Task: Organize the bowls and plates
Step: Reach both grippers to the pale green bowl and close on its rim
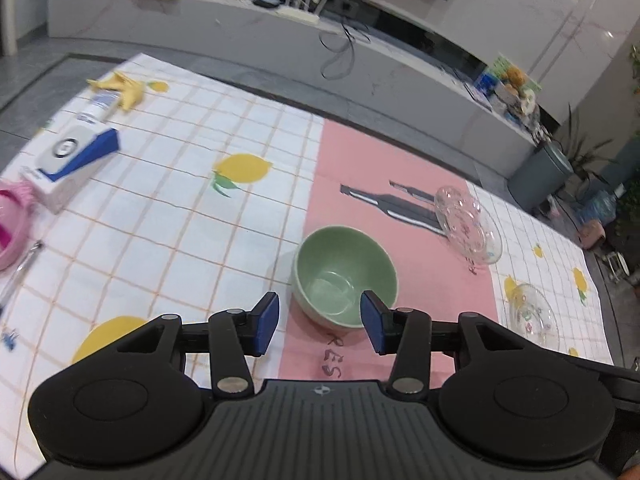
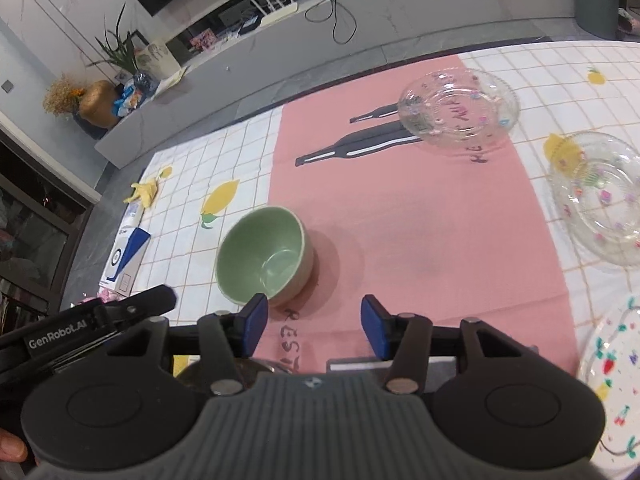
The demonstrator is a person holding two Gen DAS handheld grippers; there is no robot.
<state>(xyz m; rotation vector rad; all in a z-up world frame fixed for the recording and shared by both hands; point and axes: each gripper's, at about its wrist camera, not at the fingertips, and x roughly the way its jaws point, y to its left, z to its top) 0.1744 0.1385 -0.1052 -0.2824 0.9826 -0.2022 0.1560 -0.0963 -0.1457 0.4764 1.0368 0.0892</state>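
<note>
We are looking over a table spread with a white checked tablecloth printed with yellow lemons [image 1: 168,216], and we are taking the pink rectangular paper mat with two black bottle shapes [image 1: 400,184] as our landmark. Off the mat's left edge, well apart, a white and blue cardboard box [image 1: 72,160] is lying flat, with a crumpled yellow wrapper [image 1: 124,88] beyond it. Nothing is standing between either pair of tongs and the dishes.

On the mat's far right corner a clear round glass plate with small coloured flowers [image 2: 460,108] is sitting. Just off the mat's right edge a second clear glass flowered plate [image 2: 596,196] is resting on the cloth, and nearer to us a white plate with a strawberry pattern [image 2: 612,376] is showing at the frame's edge.

The pale green round ceramic bowl [image 1: 346,276] is standing upright and empty on the mat's near left part. We are holding the left gripper [image 1: 320,322] just short of it, its blue pads parted about as wide as the bowl, gripping nothing. The right gripper [image 2: 314,330] is hanging over the mat's near edge, the bowl just beyond its left pad, its jaws likewise half open and empty.
</note>
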